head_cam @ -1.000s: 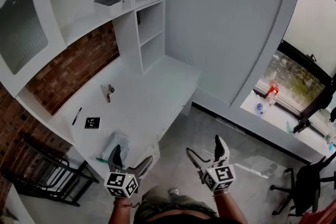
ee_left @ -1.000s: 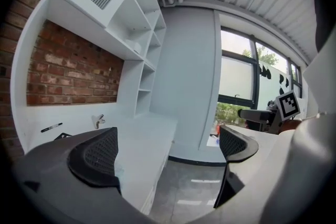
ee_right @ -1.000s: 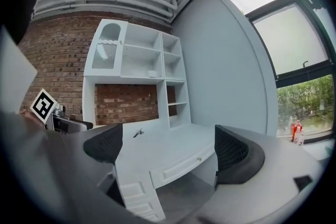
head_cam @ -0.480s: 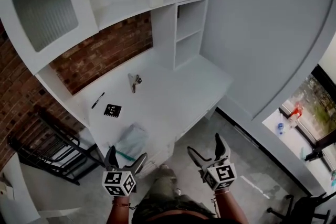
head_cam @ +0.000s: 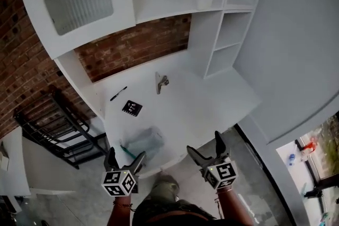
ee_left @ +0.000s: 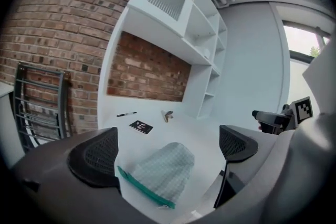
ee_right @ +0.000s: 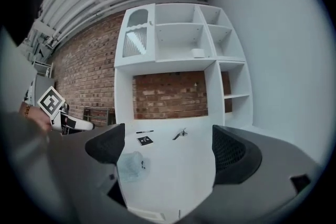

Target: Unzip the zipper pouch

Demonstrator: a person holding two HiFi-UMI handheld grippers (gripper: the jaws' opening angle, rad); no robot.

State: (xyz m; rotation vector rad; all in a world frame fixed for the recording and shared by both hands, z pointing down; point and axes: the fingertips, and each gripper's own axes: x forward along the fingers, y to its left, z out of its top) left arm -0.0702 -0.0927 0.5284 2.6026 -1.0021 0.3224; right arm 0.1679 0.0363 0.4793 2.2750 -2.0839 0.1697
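A pale checked zipper pouch (head_cam: 143, 143) (ee_left: 164, 169) (ee_right: 130, 165) with a green zipper edge lies near the front edge of the white desk (head_cam: 196, 108). My left gripper (head_cam: 125, 157) (ee_left: 164, 153) hovers just short of the pouch, jaws open and empty, the pouch showing between them. My right gripper (head_cam: 203, 147) (ee_right: 167, 147) hangs off the desk's front edge to the right of the pouch, also open and empty.
On the desk behind the pouch lie a black marker card (head_cam: 132, 108), a black pen (head_cam: 118, 93) and a metal clip (head_cam: 160, 82). White shelves (head_cam: 222, 39) rise at the back right, with a brick wall (head_cam: 132, 47) behind. A black metal rack (head_cam: 63, 132) stands left of the desk.
The view has swung left, so the desk and pouch now sit nearer the centre. Both grippers have come closer to the desk's front edge, still open.
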